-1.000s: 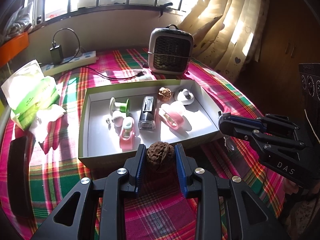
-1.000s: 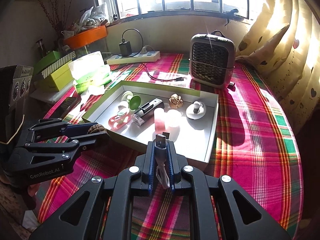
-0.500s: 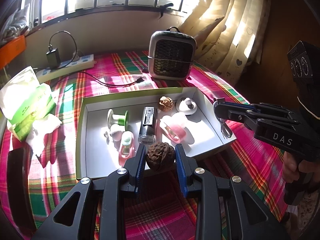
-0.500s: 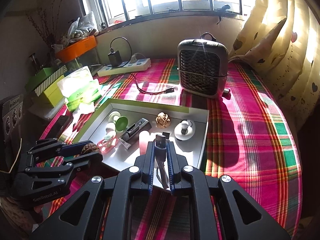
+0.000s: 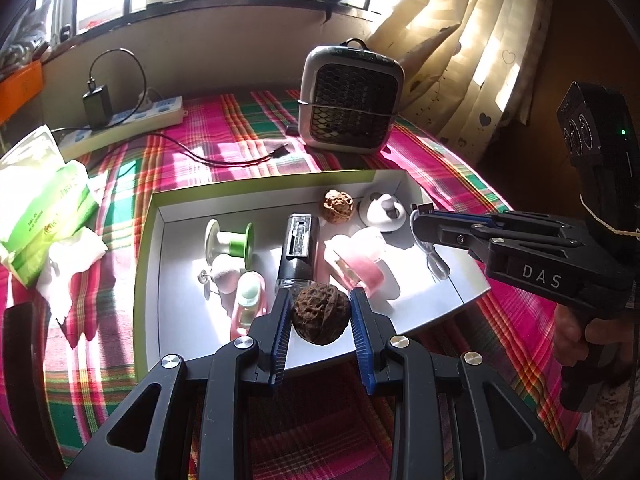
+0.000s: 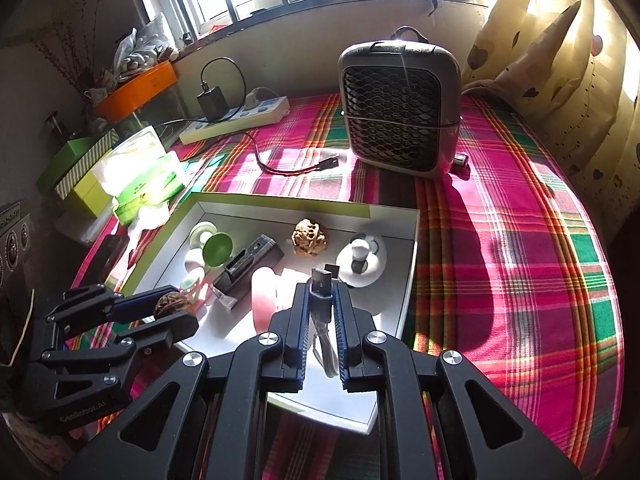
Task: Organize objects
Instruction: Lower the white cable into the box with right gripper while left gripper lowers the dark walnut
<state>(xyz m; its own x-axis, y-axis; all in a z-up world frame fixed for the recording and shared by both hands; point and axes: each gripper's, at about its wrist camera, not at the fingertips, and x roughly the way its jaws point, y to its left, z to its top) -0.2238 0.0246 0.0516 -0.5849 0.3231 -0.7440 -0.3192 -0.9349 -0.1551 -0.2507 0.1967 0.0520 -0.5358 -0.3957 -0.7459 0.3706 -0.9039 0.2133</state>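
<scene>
My left gripper (image 5: 320, 312) is shut on a dark brown walnut (image 5: 319, 314) and holds it over the near edge of the shallow green-rimmed box (image 5: 146, 240). It also shows in the right wrist view (image 6: 176, 312). My right gripper (image 6: 322, 300) is shut on a short USB cable (image 6: 321, 280) above the box's right part; in the left wrist view (image 5: 420, 220) the cable's white loop (image 5: 434, 260) hangs under it. In the box lie a lighter walnut (image 5: 338, 206), a white knob (image 5: 382, 212), a black lighter (image 5: 298, 248), a pink holder (image 5: 356, 260), a green spool (image 5: 232, 240) and a pink clip (image 5: 248, 304).
A grey heater (image 5: 350, 96) stands behind the box. A power strip with charger (image 5: 124, 116) and a black cable (image 5: 224, 158) lie at the back left. A green tissue pack (image 5: 40, 208) sits left. A dark phone (image 5: 24, 352) lies at the near left. Curtains (image 5: 472, 40) hang right.
Both grippers have moved forward and over the box, each with its object still held. The walnut went from in front of the box's near wall to above its near edge.
</scene>
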